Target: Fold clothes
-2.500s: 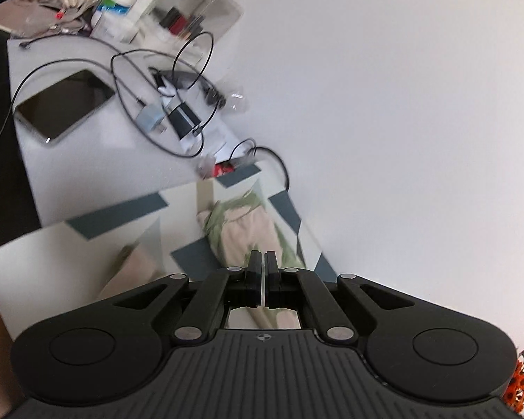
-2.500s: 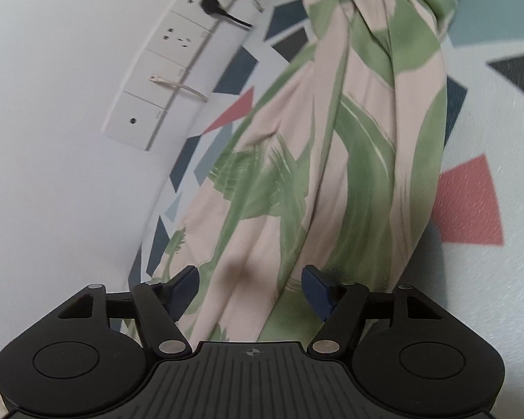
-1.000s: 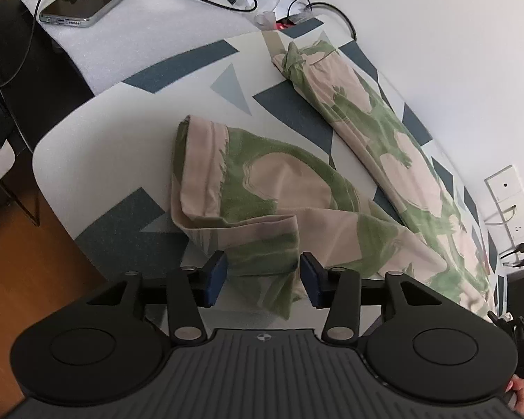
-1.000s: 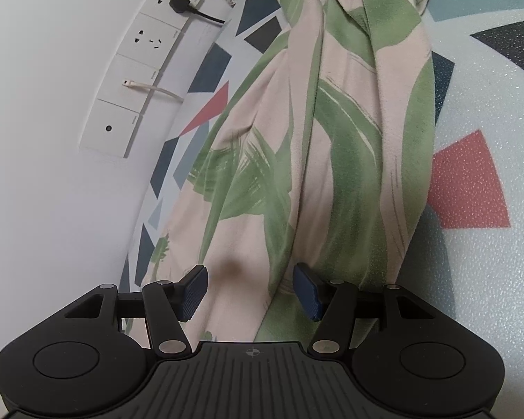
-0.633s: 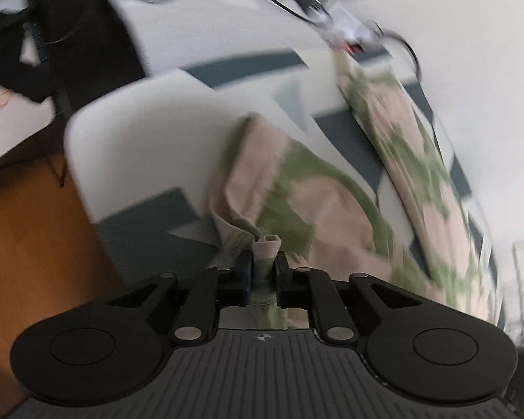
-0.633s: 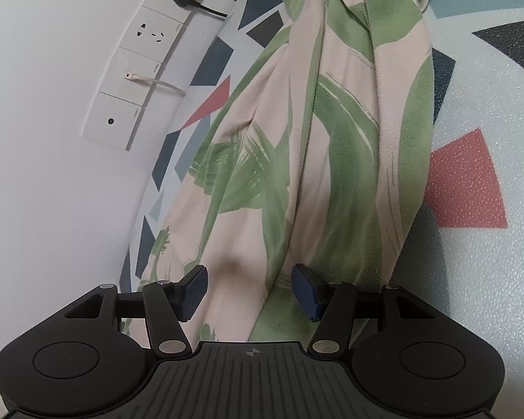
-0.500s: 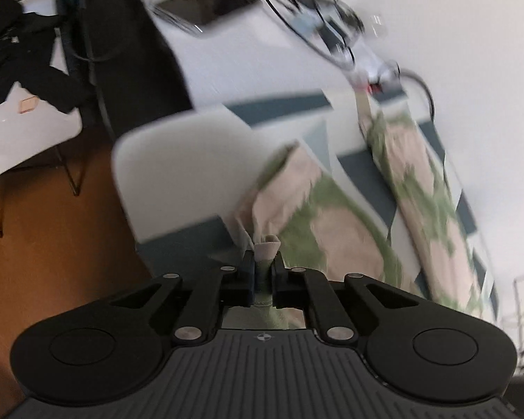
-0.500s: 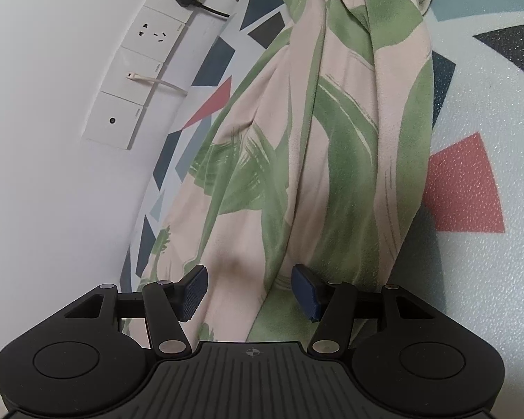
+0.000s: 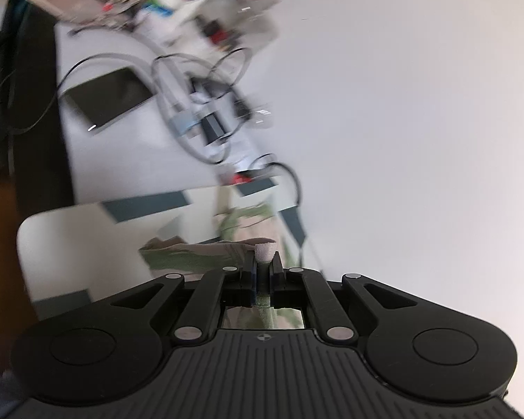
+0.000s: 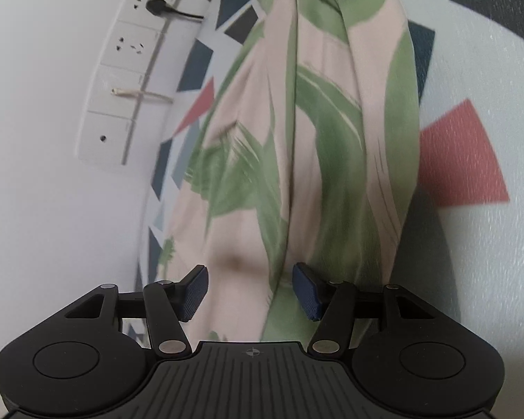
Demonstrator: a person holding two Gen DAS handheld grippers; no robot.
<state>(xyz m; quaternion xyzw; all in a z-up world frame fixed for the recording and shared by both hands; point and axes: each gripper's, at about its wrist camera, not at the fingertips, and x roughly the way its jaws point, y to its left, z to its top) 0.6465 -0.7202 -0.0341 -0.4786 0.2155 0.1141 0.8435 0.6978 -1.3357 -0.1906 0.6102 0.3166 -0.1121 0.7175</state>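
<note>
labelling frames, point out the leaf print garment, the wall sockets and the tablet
leaf print garment (image 10: pixel 318 160), right wrist view, middle of the cloth
wall sockets (image 10: pixel 122 80), right wrist view, centre of the white plate strip
tablet (image 9: pixel 110 96), left wrist view, dark screen

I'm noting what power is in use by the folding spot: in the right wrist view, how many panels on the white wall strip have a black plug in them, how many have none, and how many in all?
Panels with a black plug: 2
Panels with no black plug: 3
Total panels visible on the white wall strip: 5
</note>
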